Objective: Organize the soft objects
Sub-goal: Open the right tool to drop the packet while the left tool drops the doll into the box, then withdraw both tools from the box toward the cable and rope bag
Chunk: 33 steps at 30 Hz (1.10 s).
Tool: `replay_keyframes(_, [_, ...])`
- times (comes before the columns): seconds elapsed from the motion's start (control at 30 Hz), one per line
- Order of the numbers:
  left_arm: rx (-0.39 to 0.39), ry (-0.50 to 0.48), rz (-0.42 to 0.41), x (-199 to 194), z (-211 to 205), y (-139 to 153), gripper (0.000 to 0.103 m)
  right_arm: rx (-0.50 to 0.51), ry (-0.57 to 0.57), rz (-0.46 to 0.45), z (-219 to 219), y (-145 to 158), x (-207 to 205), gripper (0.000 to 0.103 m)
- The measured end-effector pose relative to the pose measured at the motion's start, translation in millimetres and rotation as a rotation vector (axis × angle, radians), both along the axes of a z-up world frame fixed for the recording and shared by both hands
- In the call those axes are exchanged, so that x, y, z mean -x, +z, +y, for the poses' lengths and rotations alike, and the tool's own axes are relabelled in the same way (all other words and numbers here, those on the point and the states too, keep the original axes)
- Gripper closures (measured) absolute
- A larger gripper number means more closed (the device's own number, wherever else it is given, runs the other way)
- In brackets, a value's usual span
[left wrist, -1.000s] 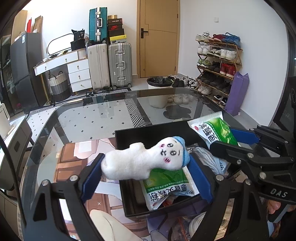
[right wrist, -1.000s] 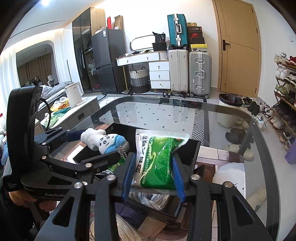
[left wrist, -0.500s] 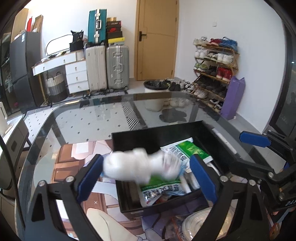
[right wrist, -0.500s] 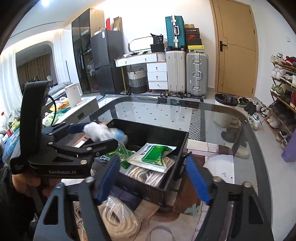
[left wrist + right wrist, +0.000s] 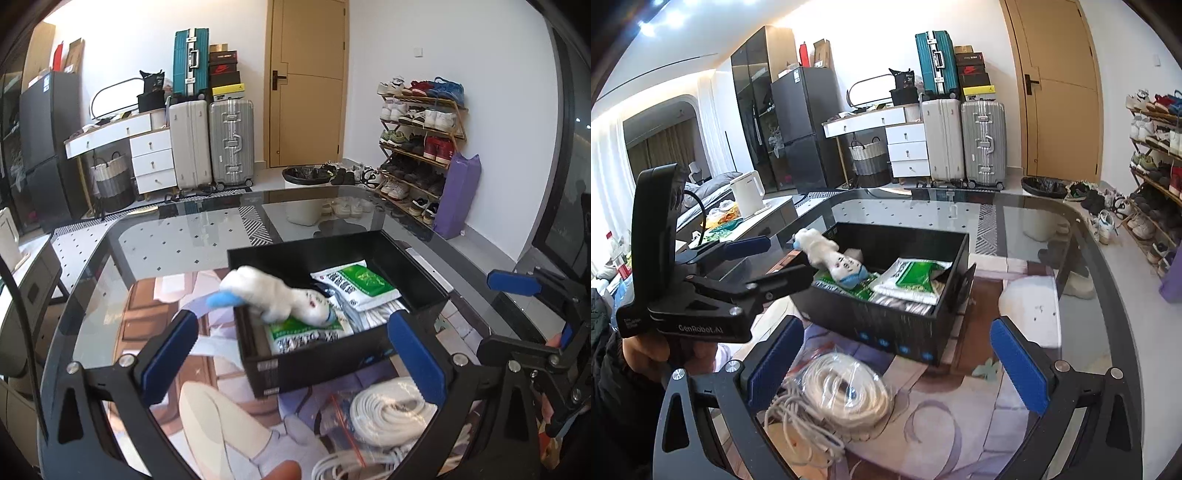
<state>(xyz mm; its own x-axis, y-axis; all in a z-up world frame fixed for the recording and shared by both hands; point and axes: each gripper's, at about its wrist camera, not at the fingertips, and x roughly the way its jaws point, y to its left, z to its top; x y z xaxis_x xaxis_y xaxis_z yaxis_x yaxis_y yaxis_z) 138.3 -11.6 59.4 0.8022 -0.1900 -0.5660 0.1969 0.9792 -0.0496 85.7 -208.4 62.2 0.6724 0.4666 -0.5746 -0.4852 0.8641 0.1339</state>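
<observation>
**Opening both grippers over a filled black box**

Spreading wide, the left gripper point(image 5: 291, 343) has nothing between its blue pads point(image 5: 168, 345); its jaws are opening, and they frame the near wall of the black box point(image 5: 317, 363) from above. The right gripper point(image 5: 897, 363) is likewise opening, its jaws wide apart and empty, hanging over the near side of the table.

The box stands on a glass table point(image 5: 177, 240), with a printed mat under the glass. Inside it, a white plush doll point(image 5: 273, 295) lies tilted, its feet propped on the box's left rim and its blue-capped head point(image 5: 853, 277) resting on a green-and-white packet point(image 5: 306, 334). A second green packet point(image 5: 912, 277) lies beside it toward the right wall, on top of a pale bundle that may be rope; I cannot tell for sure.

Outside the box, just in front of its near wall, a coil of white rope in a clear bag point(image 5: 846, 395) sits on the table, with loose cord point(image 5: 798, 417) trailing from it. It lies between the right gripper's fingers in that view but below them, not touched.

A hand point(image 5: 646, 354) in a dark sleeve grips the left gripper's handle.
</observation>
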Motion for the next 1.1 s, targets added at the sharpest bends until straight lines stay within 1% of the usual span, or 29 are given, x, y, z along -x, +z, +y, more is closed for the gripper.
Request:
replay_keyframes(0.27, [0.008,-0.009,0.015,26.7,5.1,-5.1,0.0,-0.001,-0.025,0.03,-6.8,-7.5,18.4,0.001])
replay_keyframes(0.37, [0.004,0.002,0.016,35.4,7.7,-8.3,0.0,-0.004,-0.029,0.041,-10.1,-11.4,24.3,0.001])
replay_keyframes(0.57, [0.014,0.025,0.045,43.3,16.2,-18.9,0.0,0.013,-0.03,0.054,-14.4,-19.3,30.8,0.001])
replay_keyframes(0.67, [0.009,0.027,0.049,45.4,16.7,-21.7,0.0,-0.002,-0.032,0.053,-17.7,-23.1,32.0,0.0])
replay_keyframes(0.73, [0.012,0.026,0.052,45.2,15.9,-22.7,0.0,0.011,-0.029,0.071,-17.8,-27.0,31.0,0.0])
replay_keyframes(0.83, [0.015,0.014,0.058,46.2,12.3,-26.4,0.0,0.034,-0.032,0.066,-18.5,-29.6,31.2,0.0])
replay_keyframes(0.97, [-0.02,-0.023,0.058,52.5,2.7,-32.1,0.0,0.04,-0.03,0.074,-20.1,-31.9,30.0,0.0])
replay_keyframes(1.1, [-0.022,-0.041,0.066,60.4,1.1,-35.6,0.0,0.048,-0.023,0.075,-19.9,-33.2,30.1,0.0])
